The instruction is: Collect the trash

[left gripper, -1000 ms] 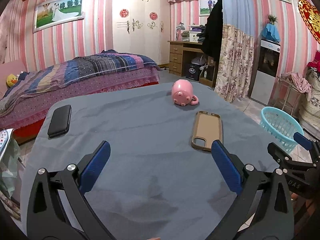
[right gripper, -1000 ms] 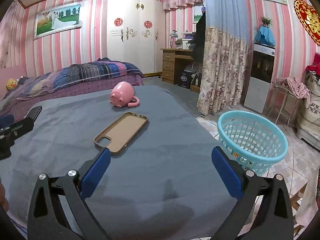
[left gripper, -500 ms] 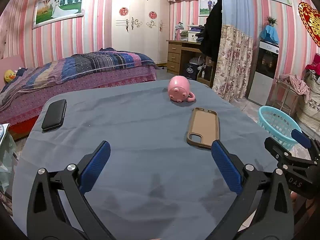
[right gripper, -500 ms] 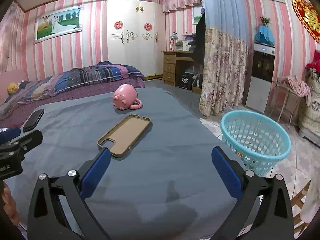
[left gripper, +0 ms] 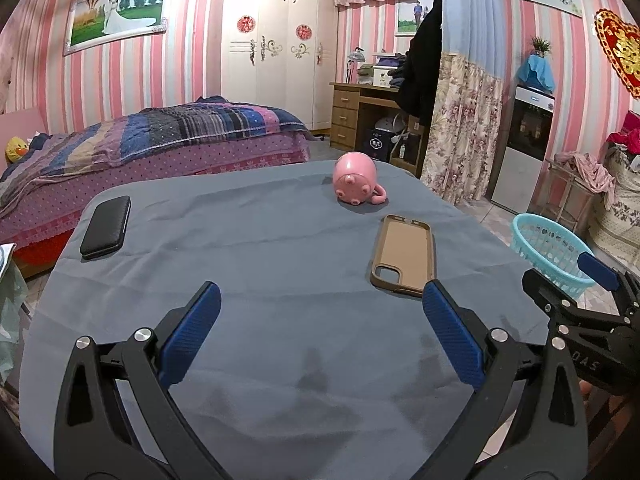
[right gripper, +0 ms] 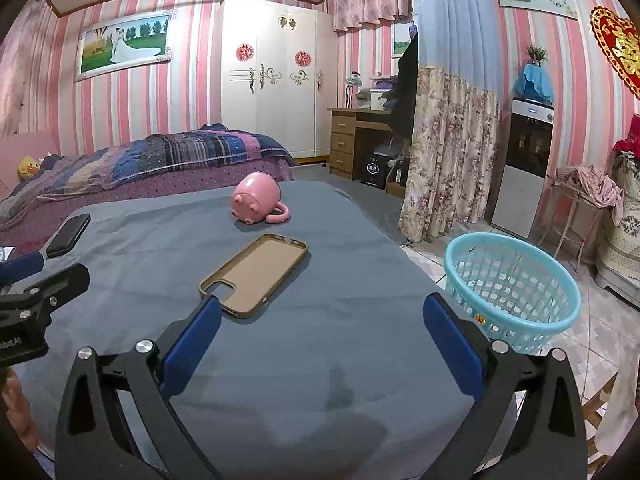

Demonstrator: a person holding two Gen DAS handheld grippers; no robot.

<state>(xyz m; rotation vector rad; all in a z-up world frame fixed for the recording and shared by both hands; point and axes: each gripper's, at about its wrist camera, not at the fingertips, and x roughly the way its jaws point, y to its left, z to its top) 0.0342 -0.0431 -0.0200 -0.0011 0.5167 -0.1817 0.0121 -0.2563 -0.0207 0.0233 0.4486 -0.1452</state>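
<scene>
Both tools raised slightly; left tool [left gripper: 320, 300], right tool [right gripper: 320, 312], jaws wide, level over table [left gripper: 280, 260]

Near table [left gripper: 304, 360]: bare grey cloth, open to either gripper.
Right middle: tan phone case [right gripper: 256, 274] lies flat, low.
Far edge: pink mug [left gripper: 357, 183] on its side, apart from the case.
Far left corner: black phone [left gripper: 106, 227], flat.
Right of table: teal basket [right gripper: 516, 320] on floor, open-topped.
</scene>
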